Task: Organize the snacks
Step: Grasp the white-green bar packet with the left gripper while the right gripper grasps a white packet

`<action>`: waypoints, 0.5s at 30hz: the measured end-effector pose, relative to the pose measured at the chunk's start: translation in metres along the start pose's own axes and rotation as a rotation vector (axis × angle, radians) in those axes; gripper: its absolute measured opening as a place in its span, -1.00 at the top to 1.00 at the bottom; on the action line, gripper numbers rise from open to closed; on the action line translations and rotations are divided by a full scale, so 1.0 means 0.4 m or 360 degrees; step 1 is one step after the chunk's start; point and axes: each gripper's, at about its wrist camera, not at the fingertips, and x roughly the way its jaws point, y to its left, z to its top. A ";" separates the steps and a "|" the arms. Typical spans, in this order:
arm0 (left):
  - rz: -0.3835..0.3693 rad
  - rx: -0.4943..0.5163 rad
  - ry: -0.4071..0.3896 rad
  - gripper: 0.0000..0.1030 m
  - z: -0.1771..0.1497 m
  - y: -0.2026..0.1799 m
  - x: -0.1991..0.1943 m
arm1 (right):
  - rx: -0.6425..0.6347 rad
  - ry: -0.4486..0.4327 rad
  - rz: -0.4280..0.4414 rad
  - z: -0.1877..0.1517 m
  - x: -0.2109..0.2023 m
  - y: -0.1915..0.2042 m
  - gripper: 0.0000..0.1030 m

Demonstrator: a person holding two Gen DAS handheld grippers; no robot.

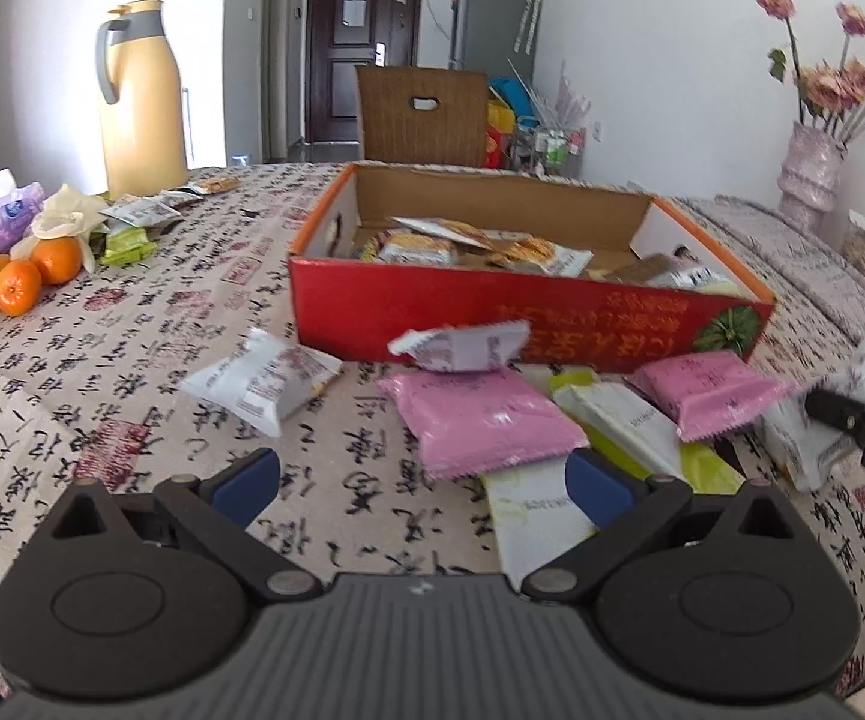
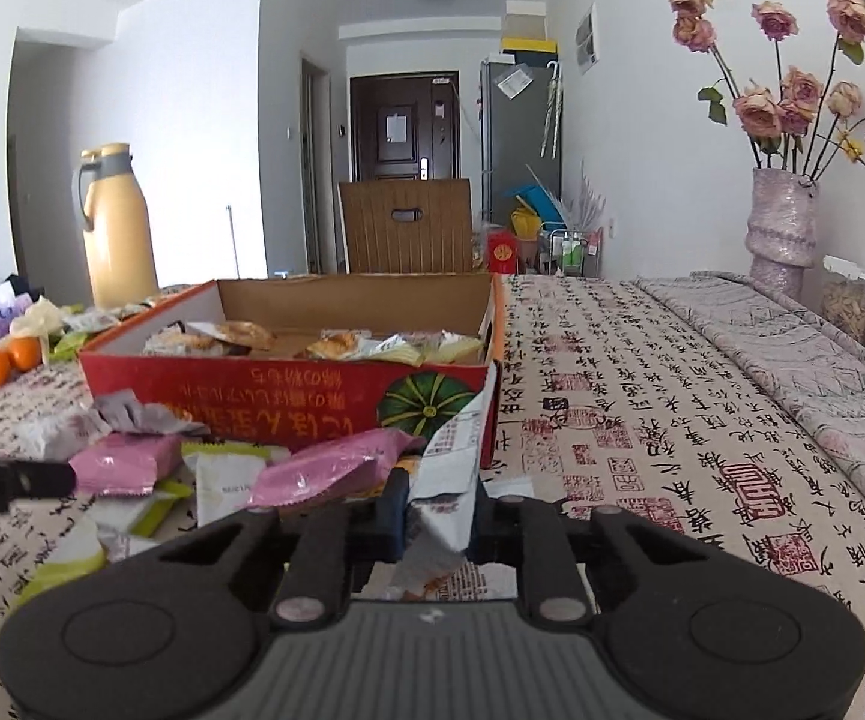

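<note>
My right gripper point(image 2: 435, 516) pinched one white packet point(image 2: 450, 474), my left gripper point(image 1: 423, 483) stood spread, two pink packets point(image 1: 480, 420) at twelve o'clock.

left claw point(image 1: 426, 483) open over tablecloth | pink packet point(image 1: 480, 420) just ahead | red box point(image 1: 516, 312) behind

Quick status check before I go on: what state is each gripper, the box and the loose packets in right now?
Right gripper: shut on a white snack packet.
Left gripper: open, holding nothing.
Red box: open-topped, partly filled with snacks.
Pink packets: sealed, loose on the tablecloth in front of the box.
Yellow thermos: upright, lid on.
</note>
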 end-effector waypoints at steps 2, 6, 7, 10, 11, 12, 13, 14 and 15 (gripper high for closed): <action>0.0005 0.0025 0.0023 -1.00 -0.005 -0.014 0.005 | 0.0012 -0.0006 0.0006 -0.001 -0.007 -0.005 0.67; 0.0024 0.0048 0.0072 -1.00 -0.013 -0.034 0.020 | 0.0027 -0.0003 0.0022 -0.008 -0.011 -0.007 0.67; 0.0020 0.0049 0.0082 -1.00 -0.015 -0.038 0.023 | 0.0031 -0.0002 0.0026 -0.010 -0.012 -0.007 0.67; 0.0012 0.0065 0.0100 -1.00 -0.021 -0.052 0.027 | 0.0038 -0.0001 0.0043 -0.016 -0.015 -0.008 0.67; 0.0010 0.0075 0.0108 -1.00 -0.023 -0.057 0.029 | 0.0041 -0.0001 0.0047 -0.018 -0.017 -0.009 0.67; 0.0011 0.0087 0.0119 -1.00 -0.026 -0.064 0.032 | 0.0044 -0.0001 0.0051 -0.019 -0.018 -0.010 0.67; 0.0018 0.0100 0.0131 -1.00 -0.029 -0.071 0.036 | 0.0047 -0.0001 0.0054 -0.022 -0.020 -0.011 0.67; 0.0028 0.0107 0.0140 -1.00 -0.031 -0.074 0.039 | 0.0050 -0.0001 0.0057 -0.023 -0.021 -0.013 0.67; 0.0045 0.0109 0.0151 -1.00 -0.033 -0.078 0.044 | 0.0055 -0.0001 0.0060 -0.025 -0.022 -0.015 0.67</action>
